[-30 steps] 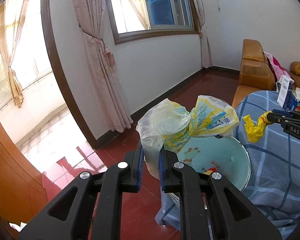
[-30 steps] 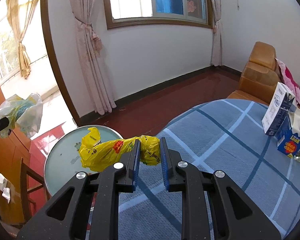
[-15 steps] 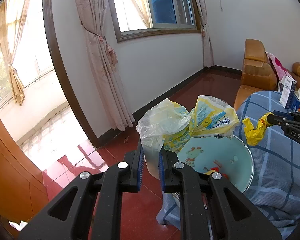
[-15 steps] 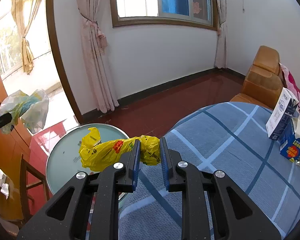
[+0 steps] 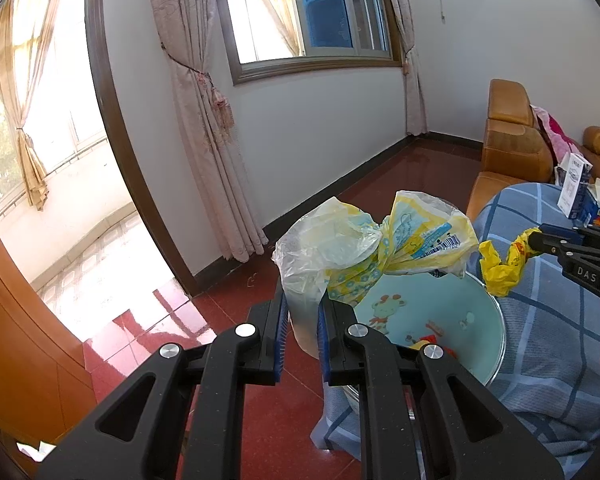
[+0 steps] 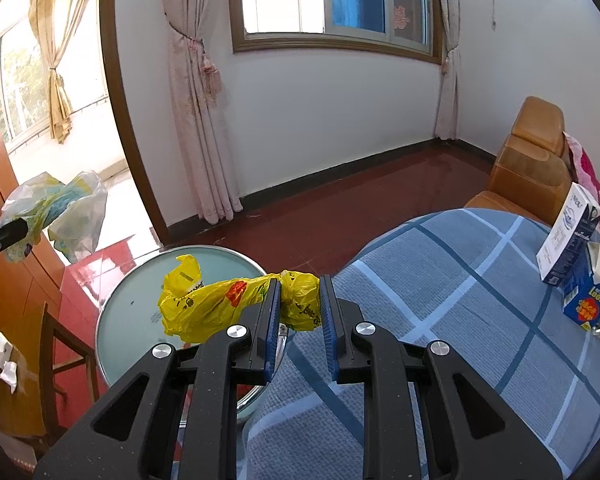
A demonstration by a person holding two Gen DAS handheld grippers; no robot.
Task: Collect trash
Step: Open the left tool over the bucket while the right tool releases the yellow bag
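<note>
My left gripper (image 5: pixel 301 312) is shut on a crumpled clear plastic bag with yellow and blue print (image 5: pixel 372 240) and holds it in the air above the floor, beside a round glass table (image 5: pixel 484 320). My right gripper (image 6: pixel 299 300) is shut on a crumpled yellow plastic bag (image 6: pixel 220 304), held over the seam between the round glass table (image 6: pixel 140 304) and the blue checked tablecloth (image 6: pixel 460 280). The left wrist view shows the yellow bag (image 5: pixel 500 268) at right; the right wrist view shows the clear bag (image 6: pixel 60 208) at far left.
Two cartons (image 6: pixel 580 264) stand on the blue checked cloth at the right. An orange sofa (image 6: pixel 532 168) is behind it. A wooden chair (image 6: pixel 56 344) stands left of the glass table. Curtains (image 6: pixel 196 100) hang by the far wall. Red tiled floor (image 5: pixel 260 420) lies below.
Both grippers keep their bags and have shifted slightly; the views have turned a little, so the glass table and cartons sit somewhat differently in frame.
</note>
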